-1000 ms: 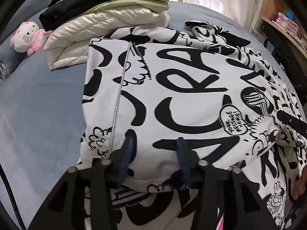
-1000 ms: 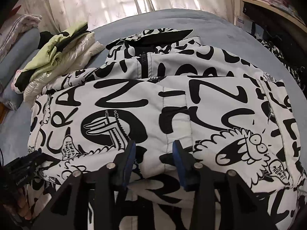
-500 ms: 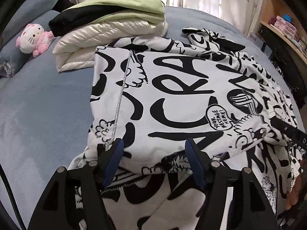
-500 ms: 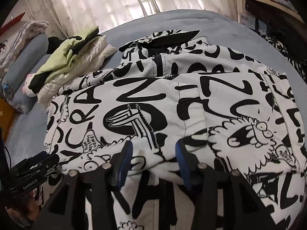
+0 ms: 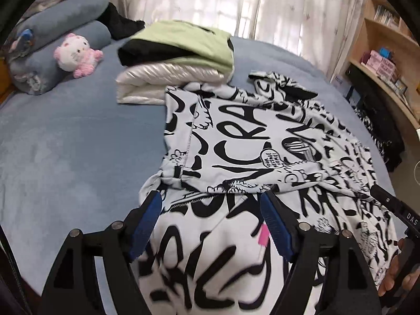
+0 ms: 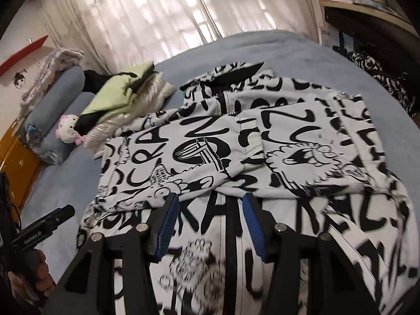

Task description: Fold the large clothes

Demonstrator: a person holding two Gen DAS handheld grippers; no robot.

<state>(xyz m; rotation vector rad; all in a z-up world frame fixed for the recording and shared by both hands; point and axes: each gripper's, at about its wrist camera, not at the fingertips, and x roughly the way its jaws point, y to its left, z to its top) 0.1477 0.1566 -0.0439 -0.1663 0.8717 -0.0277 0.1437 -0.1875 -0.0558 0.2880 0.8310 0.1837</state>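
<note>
hovering at the bottom of each frame, the left gripper (image 5: 210, 218) and right gripper (image 6: 210, 218) stand spread apart, clamping nothing. beyond them the white jacket with black graffiti lettering (image 5: 257, 141) lies mid-frame on the blue bedspread (image 5: 65, 141), one panel folded over. judging by this, the next fold calls for pinching the near hem; a folded stack of green and silvery clothes (image 5: 178, 63) sits at upper centre.

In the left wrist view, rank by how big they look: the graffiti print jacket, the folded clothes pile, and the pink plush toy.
1. graffiti print jacket, though it lies nearest the camera
2. folded clothes pile
3. pink plush toy
</note>
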